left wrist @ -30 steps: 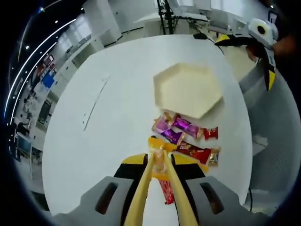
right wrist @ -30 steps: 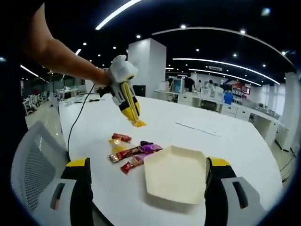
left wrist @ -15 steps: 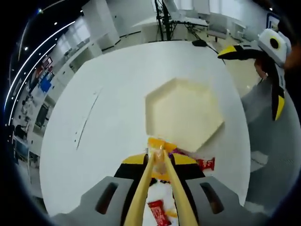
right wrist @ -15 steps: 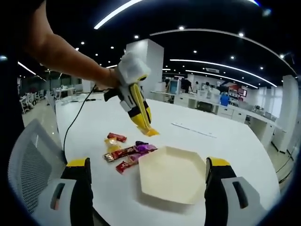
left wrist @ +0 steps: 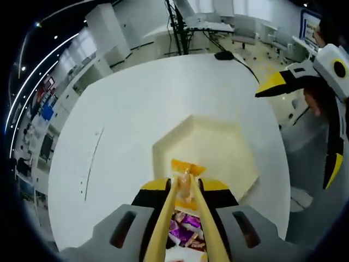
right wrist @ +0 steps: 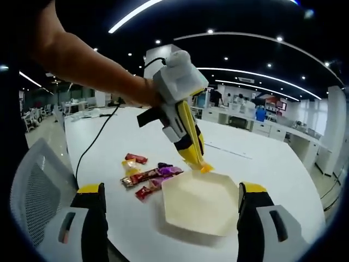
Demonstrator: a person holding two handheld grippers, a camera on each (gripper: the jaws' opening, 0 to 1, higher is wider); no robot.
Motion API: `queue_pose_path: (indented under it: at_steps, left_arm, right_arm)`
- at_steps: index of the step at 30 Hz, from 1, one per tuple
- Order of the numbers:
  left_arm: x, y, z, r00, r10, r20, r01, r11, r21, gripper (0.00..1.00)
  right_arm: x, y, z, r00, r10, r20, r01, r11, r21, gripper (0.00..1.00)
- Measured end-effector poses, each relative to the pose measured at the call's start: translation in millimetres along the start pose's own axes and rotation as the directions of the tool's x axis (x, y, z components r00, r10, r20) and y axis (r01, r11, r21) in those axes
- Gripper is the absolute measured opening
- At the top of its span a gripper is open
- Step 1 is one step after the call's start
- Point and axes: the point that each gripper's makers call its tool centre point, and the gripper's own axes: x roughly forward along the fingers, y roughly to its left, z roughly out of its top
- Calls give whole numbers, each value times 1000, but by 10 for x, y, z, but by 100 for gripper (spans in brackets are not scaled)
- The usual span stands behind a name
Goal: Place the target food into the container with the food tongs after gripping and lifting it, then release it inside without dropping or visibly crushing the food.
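Yellow tongs (left wrist: 182, 218) run fwd between L gripper (left wrist: 184, 188) jaws, which clamp them narrow; tong tips pinch an orange-wrapped snack (left wrist: 186, 170), lifted off the table. Snack hangs over the near edge of the cream hexagonal container (left wrist: 218, 147), just ahead of the gripper. Loose wrapped candies (left wrist: 185, 229), purple and red, lie below and behind the tips. In right gripper view, L gripper (right wrist: 204, 167) and tongs (right wrist: 191, 139) angle down w/ snack (right wrist: 206, 168) above container (right wrist: 199, 202) far rim. R gripper (right wrist: 172, 218) jaws wide apart, nothing between; container sits between and ahead of them. Candies (right wrist: 147, 177) left of container on white table (right wrist: 109, 164); black cable (right wrist: 95, 142) trails from L gripper.
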Motion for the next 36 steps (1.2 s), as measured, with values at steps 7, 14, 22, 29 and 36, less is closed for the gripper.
queue_pose_path:
  at_steps: [7, 14, 22, 29, 36]
  left_arm:
    - [134, -21, 64, 1000, 0, -7, 0, 1000, -10, 16]
    - [123, -119, 205, 998, -33, 53, 32, 999, 23, 20]
    - [81, -146, 267, 993, -53, 108, 50, 998, 33, 22]
    - [28, -159, 297, 988, -67, 141, 64, 998, 26, 22]
    - [-141, -205, 446, 970, -87, 228, 86, 996, 16, 22]
  right_arm:
    - [-10, -52, -24, 1000, -23, -9, 24, 1000, 16, 99]
    - [-4, -52, -40, 1000, -24, -17, 24, 999, 21, 99]
    - [3, -42, -39, 1000, -19, -17, 19, 999, 28, 99]
    - [0, -39, -42, 1000, -17, -17, 18, 999, 35, 98]
    - [-10, -70, -34, 999, -38, -13, 38, 999, 4, 99]
